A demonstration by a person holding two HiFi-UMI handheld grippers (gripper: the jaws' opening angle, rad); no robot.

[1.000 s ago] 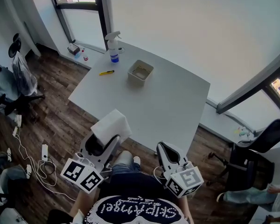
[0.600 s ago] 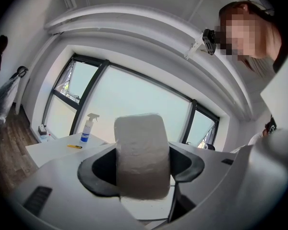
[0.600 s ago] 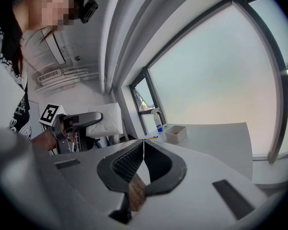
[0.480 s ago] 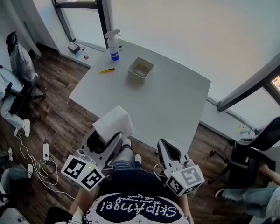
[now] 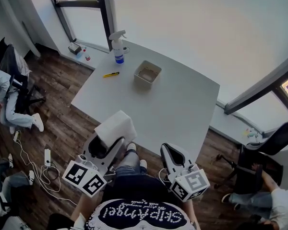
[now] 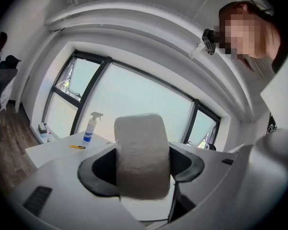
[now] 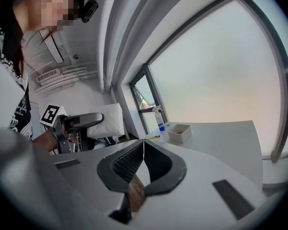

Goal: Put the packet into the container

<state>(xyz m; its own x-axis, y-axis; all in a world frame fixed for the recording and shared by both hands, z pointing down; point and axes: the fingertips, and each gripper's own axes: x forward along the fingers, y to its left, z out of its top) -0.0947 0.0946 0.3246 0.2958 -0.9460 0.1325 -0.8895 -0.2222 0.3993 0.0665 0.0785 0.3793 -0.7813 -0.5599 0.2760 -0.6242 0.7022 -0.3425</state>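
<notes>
We start at the left gripper [image 5: 107,143]: its jaws stand wide apart and clamp the white packet [image 6: 141,155] between their dark pads, with most of the packet's bulk rising above and beyond the jaw tips. The packet's rounded corners and slightly bulging faces suggest to us a soft, light, padded item that will give under pressure and not break. We judge a hold across its flat faces, low on the body as here, to be sound; it needs only moderate force, since a soft skin may slip or fold if squeezed at an edge. Beside it, to the right, the right gripper [image 7: 143,143] has its jaws brought together with nothing between them. Both grippers sit just short of the near edge of the white table [image 5: 182,104]. Ahead of the left gripper and well apart from it, the open container [image 5: 147,74] stands toward the table's far side. Beyond it and to its left are a spray bottle [image 5: 117,47] and a yellow tool [image 5: 110,74].
</notes>
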